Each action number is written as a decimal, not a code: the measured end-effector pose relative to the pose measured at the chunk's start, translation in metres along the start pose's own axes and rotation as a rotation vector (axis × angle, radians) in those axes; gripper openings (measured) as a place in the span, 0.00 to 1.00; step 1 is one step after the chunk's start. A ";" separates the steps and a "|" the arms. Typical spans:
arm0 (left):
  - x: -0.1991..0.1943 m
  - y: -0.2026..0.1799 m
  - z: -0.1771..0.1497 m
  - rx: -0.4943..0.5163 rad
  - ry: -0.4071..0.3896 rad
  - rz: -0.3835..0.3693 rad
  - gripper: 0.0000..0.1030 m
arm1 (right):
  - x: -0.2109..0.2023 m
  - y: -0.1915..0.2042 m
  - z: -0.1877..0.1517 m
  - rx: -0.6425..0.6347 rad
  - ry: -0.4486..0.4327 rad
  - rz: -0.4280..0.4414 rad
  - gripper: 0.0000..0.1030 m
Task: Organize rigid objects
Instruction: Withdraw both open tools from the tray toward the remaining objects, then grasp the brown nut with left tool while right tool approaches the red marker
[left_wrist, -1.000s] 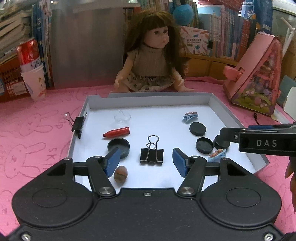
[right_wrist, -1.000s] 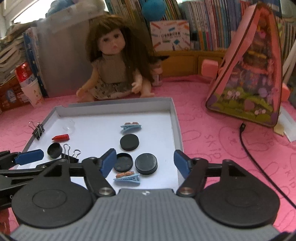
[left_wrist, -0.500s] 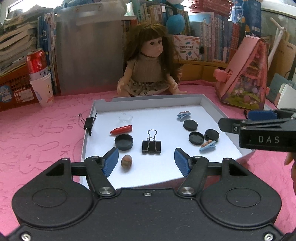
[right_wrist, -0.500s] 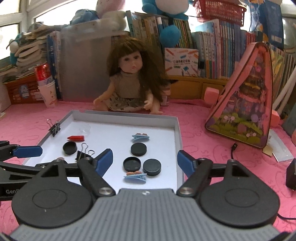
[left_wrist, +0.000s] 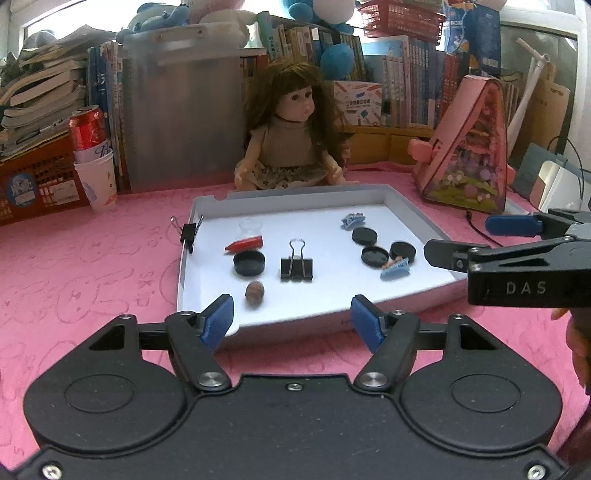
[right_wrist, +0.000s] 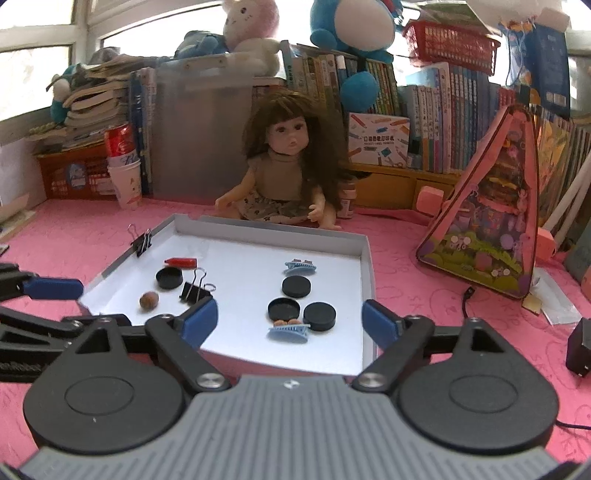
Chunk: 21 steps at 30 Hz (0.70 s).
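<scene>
A white tray (left_wrist: 413, 210) on the pink cloth holds small items: a black binder clip (left_wrist: 296, 266), a red crayon (left_wrist: 245, 244), a brown nut (left_wrist: 254, 292), a clear cup (left_wrist: 250, 228), several black caps (left_wrist: 364, 235) and two blue hair clips (left_wrist: 395, 266). Another binder clip (left_wrist: 189, 233) grips the tray's left rim. My left gripper (left_wrist: 291, 322) is open and empty at the tray's near edge. My right gripper (right_wrist: 290, 320) is open and empty above the tray's near right part (right_wrist: 364, 347), by the lower hair clip (right_wrist: 289, 329).
A doll (left_wrist: 291, 140) sits behind the tray. A pink toy house (left_wrist: 471, 147) stands at the right, a cable (right_wrist: 471, 295) beside it. A red can in paper cups (left_wrist: 92, 155) stands at the left. Books and boxes line the back.
Both grippers have pulled back and risen away from the tray, so the tray looks smaller and farther. Both stayed open and empty. The items in the tray have not moved.
</scene>
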<state>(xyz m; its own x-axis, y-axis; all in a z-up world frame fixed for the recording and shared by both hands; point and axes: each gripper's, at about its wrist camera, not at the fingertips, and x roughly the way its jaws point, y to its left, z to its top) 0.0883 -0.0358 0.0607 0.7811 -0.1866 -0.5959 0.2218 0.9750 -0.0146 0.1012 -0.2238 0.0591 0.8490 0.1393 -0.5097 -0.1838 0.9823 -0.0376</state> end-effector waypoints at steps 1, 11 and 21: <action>-0.002 -0.001 -0.005 0.005 0.002 -0.002 0.67 | -0.002 0.002 -0.005 -0.017 -0.009 -0.005 0.94; -0.013 -0.007 -0.044 0.015 0.061 -0.042 0.68 | -0.012 0.013 -0.047 -0.094 0.013 0.006 0.95; -0.007 -0.016 -0.060 0.018 0.099 -0.096 0.41 | -0.016 0.010 -0.066 -0.051 0.040 0.022 0.96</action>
<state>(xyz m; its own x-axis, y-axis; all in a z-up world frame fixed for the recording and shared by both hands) 0.0442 -0.0432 0.0168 0.6947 -0.2649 -0.6687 0.3035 0.9509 -0.0614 0.0528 -0.2250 0.0103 0.8242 0.1545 -0.5449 -0.2278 0.9713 -0.0691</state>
